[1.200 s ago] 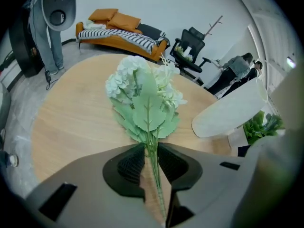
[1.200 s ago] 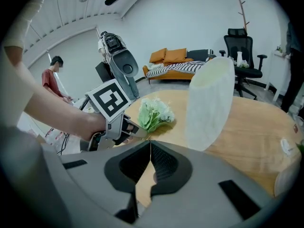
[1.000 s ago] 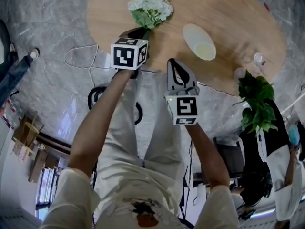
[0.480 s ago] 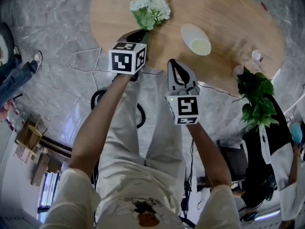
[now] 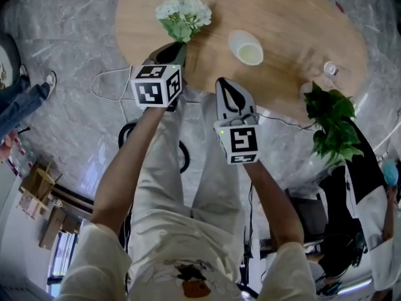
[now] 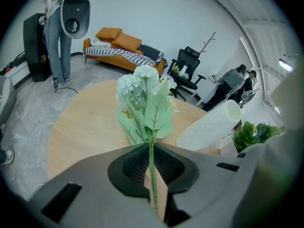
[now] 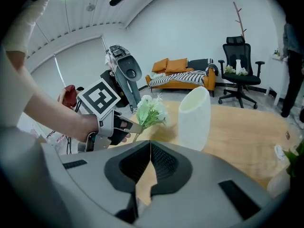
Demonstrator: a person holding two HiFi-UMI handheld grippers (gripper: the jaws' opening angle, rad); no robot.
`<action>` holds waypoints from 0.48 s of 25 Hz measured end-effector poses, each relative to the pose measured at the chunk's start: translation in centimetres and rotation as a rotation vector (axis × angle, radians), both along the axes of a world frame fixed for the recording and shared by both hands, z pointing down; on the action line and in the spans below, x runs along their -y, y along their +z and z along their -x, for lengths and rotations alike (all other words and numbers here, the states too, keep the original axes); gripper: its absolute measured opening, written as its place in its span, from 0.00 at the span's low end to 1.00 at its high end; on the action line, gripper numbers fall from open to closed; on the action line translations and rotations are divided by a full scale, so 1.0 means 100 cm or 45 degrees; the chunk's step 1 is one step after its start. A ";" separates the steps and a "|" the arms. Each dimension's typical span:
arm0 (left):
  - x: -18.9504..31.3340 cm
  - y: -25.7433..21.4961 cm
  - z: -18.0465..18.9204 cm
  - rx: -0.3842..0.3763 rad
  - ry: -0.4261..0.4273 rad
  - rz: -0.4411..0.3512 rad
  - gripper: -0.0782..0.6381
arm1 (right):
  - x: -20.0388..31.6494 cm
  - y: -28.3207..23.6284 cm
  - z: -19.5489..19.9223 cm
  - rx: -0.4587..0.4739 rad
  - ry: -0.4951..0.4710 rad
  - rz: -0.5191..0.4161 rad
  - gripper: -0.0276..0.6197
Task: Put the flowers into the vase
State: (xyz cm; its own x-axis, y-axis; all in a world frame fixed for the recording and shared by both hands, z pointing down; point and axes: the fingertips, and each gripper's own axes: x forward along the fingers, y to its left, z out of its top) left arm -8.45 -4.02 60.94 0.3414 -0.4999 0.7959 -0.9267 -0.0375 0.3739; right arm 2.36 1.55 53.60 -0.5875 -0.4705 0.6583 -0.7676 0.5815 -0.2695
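On the oval wooden table (image 5: 294, 36), an upright white vase (image 5: 245, 47) is seen with its mouth turned upward, set to the right of the flowers in the head view. Only bare wood is shown between the two. At the table's right end a small glass (image 5: 330, 69) is placed, and a leafy potted plant (image 5: 332, 121) is seen just beside it. A pale cable (image 5: 109, 80) is looped on the marble floor off the table's left edge. Further back in the room an orange sofa (image 6: 118, 44) and a black office chair (image 7: 240, 63) are visible.

The bunch of white flowers (image 5: 183, 16) is held above the near left part of the table, and its thin green stem (image 6: 152, 167) is clamped between the pads of the left gripper (image 5: 175, 50), which are pressed together on it. The long axis of the bunch is laid along that gripper's own line. The stem end is kept at the jaws, and the blooms and green leaves are pointed away from the person, over the wood. In the right gripper view the bunch is seen tilted upward, with the blooms turned toward the vase.

The right gripper (image 5: 225, 85) is held at the table's near edge, on the person's side of the vase. Its jaws are closed together, and nothing is gripped between them.
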 end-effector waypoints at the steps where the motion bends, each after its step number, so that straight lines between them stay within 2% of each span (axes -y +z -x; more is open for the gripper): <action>1: -0.001 -0.003 0.001 0.002 -0.018 -0.021 0.16 | 0.000 -0.002 -0.002 0.008 -0.004 -0.011 0.05; 7: -0.005 -0.037 -0.003 0.063 -0.064 -0.169 0.16 | 0.006 -0.025 -0.016 0.059 0.054 -0.070 0.05; 12: -0.013 -0.075 -0.015 0.083 -0.045 -0.280 0.16 | 0.003 -0.045 -0.023 0.121 0.111 -0.094 0.05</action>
State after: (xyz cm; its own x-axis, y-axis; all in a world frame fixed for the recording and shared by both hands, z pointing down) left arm -6.90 -2.77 53.45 0.2723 -0.6747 0.6860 -0.9507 -0.0787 0.2999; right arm 4.67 1.20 49.06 -0.6002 -0.5675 0.5636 -0.7892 0.5346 -0.3022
